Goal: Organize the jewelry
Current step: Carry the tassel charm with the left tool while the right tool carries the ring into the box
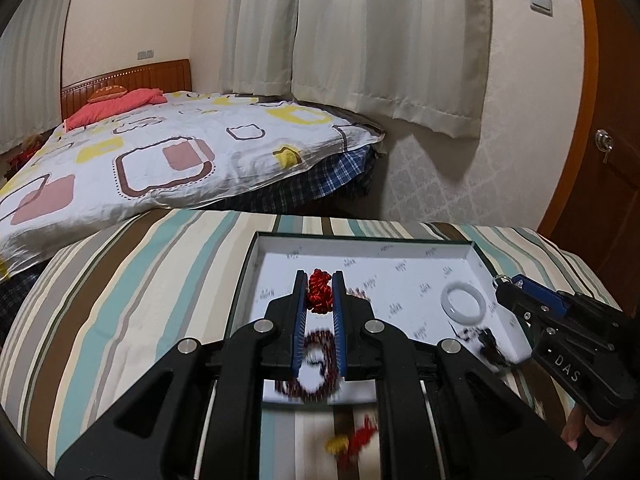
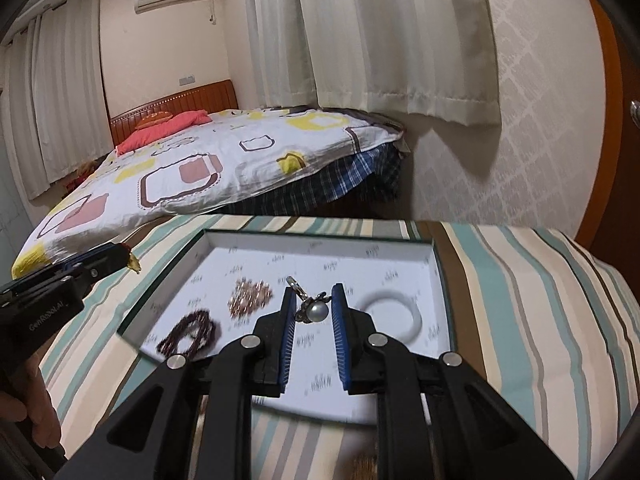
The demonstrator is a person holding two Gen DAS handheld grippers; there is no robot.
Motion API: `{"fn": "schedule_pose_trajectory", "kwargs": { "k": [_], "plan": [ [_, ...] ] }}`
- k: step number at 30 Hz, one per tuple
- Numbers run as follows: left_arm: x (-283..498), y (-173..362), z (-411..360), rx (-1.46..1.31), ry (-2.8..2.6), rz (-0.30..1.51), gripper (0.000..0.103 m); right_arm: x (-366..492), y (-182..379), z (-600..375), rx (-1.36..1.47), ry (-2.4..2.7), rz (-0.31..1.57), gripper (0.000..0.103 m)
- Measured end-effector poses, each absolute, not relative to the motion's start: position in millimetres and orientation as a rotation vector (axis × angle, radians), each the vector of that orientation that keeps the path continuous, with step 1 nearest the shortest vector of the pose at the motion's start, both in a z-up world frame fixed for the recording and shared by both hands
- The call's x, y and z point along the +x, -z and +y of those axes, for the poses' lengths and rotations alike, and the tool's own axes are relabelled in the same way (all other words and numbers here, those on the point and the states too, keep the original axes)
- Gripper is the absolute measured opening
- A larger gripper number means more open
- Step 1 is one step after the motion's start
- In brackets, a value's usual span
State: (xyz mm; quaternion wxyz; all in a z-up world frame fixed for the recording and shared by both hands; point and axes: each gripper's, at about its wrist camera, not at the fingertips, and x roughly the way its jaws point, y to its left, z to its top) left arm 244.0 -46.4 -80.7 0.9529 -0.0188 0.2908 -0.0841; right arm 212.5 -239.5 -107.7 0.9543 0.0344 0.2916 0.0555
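Both grippers are black plastic with two long fingers, and each finger carries a blue ribbed pad. The left gripper (image 1: 320, 280) shows four round silver pivot pins (image 1: 263, 325) and the white marking "GenRobot.AI" on its side. The right gripper (image 2: 312, 292) bears the letters "DAS" (image 1: 568, 368). A little bare skin (image 2: 38, 412) shows at its handle.

A red knotted cord ornament (image 1: 320, 292) was held upright between the blue fingers (image 1: 299, 320) of the left gripper (image 1: 319, 280), above the shallow white-lined box (image 1: 360, 248). A pearl charm with a metal clasp (image 2: 314, 308) was gripped by the right gripper (image 2: 313, 296). Inside the box, a white bangle (image 1: 464, 303) was lying flat at the right, a dark red bead bracelet (image 2: 192, 334) was coiled at the left, and a paler bead cluster (image 2: 250, 296) was set just beyond it.
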Motion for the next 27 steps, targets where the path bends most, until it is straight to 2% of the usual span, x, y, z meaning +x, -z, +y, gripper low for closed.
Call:
{"fn": "schedule_pose_trajectory", "kwargs": {
  "k": [17,27],
  "plan": [
    [336,151,-52,0.006,0.138,0.769,0.012,290,169,-234,0.061,-0.088,0.758,0.019],
    [345,164,-52,0.013,0.138,0.819,0.013,297,175,-231,0.036,-0.082,0.815,0.019]
  ]
}}
